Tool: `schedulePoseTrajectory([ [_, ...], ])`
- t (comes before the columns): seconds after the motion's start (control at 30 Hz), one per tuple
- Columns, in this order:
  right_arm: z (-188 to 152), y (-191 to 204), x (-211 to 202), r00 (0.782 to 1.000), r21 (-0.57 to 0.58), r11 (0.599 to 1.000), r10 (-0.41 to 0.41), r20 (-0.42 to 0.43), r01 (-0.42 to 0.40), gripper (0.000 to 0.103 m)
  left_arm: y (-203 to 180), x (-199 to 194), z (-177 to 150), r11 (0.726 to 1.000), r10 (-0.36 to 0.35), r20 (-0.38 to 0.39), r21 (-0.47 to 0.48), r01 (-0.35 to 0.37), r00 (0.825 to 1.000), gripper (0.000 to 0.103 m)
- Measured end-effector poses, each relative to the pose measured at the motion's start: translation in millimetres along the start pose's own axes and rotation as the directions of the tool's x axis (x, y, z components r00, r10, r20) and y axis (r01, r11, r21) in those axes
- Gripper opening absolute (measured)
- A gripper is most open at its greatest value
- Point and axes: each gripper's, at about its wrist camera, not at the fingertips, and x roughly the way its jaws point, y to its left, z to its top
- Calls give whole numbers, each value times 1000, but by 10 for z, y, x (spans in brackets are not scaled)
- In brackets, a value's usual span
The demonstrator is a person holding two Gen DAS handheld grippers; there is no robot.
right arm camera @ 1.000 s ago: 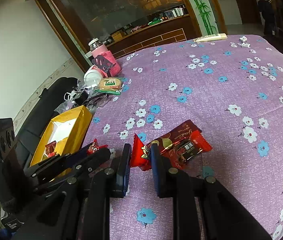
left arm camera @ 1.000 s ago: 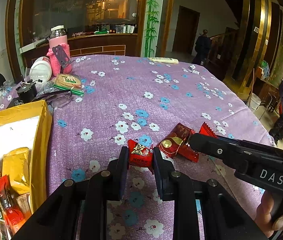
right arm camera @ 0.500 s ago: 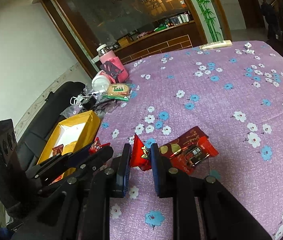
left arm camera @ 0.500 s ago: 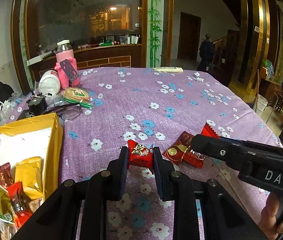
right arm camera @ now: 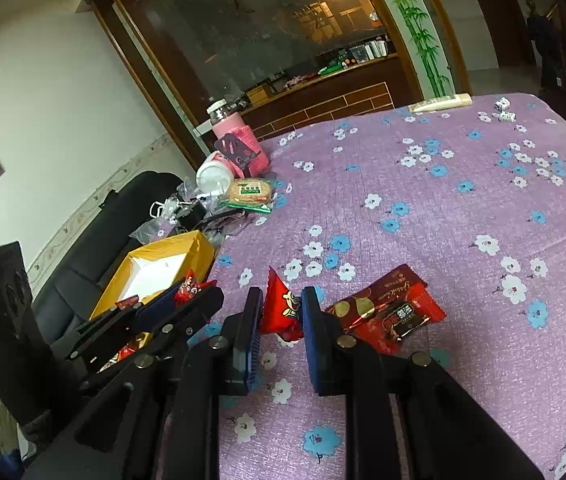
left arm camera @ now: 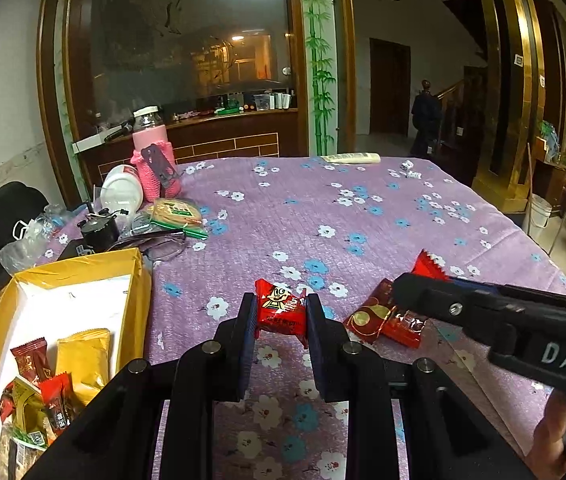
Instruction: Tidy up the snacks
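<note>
Between left pads: left hand-held gripper (left arm camera: 279, 316) closed on a small red cartoon-face snack packet (left arm camera: 281, 311), held above the purple flowered surface (left arm camera: 283, 216).
Between right pads: right hand-held gripper (right arm camera: 281, 312) clamped on a second red snack packet (right arm camera: 281, 312), pointed end up, lifted off the cloth.
Right of the right hand-held gripper: dark red gold-printed wrapper (right arm camera: 375, 294) lying flat, with a red black-label bar (right arm camera: 407, 318) overlapping its near edge; both just beside the right pad, contact with it unclear.
Left of both hand-held grippers: yellow cardboard box (left arm camera: 141, 280) with white floor, at the surface's left edge.
Inside the box, near end: yellow packet (left arm camera: 83, 356), dark red packet (left arm camera: 31, 362), several smaller red and green wrappers (left arm camera: 43, 404) piled together.
Beyond the box, far left: wrapped round biscuits with a green label (left arm camera: 177, 214), white jar on its side (left arm camera: 122, 192), pink-sleeved bottle (left arm camera: 153, 156) upright, tangle of plastic bags.
Far edge ahead: pale flat remote-like bar (left arm camera: 351, 157), a few dice (left arm camera: 409, 169).
Relative position of the two: right hand-held gripper's black body crossing the left view's right side, tip near the loose wrappers.
</note>
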Motion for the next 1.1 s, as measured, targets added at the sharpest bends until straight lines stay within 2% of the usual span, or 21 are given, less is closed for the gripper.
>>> schedulePoseTrajectory([
  [0.27, 13, -27, -41, 1000, 15, 1000, -4, 21, 3, 18, 44, -143, -37, 999, 37, 30, -8, -37, 999, 24],
  [0.47, -2, 15, -33, 1000, -2, 1000, -1, 22, 1, 19, 273, -407, -129, 997, 56, 53, -62, -53, 997, 24],
  [0.63, -43, 101, 11, 1000, -14, 1000, 6, 6, -6, 19, 604, -691, -231, 990, 80, 79, -118, -70, 994, 24],
  [0.83, -96, 314, 64, 998, -11, 998, 54, -29, -55, 19, 1100, -911, -346, 971, 157, 85, -194, -138, 984, 25],
  [1.1, -283, 875, 215, 986, -65, 989, 126, -110, -134, 19, 1790, -920, -630, 923, 250, 14, -305, -234, 968, 25],
])
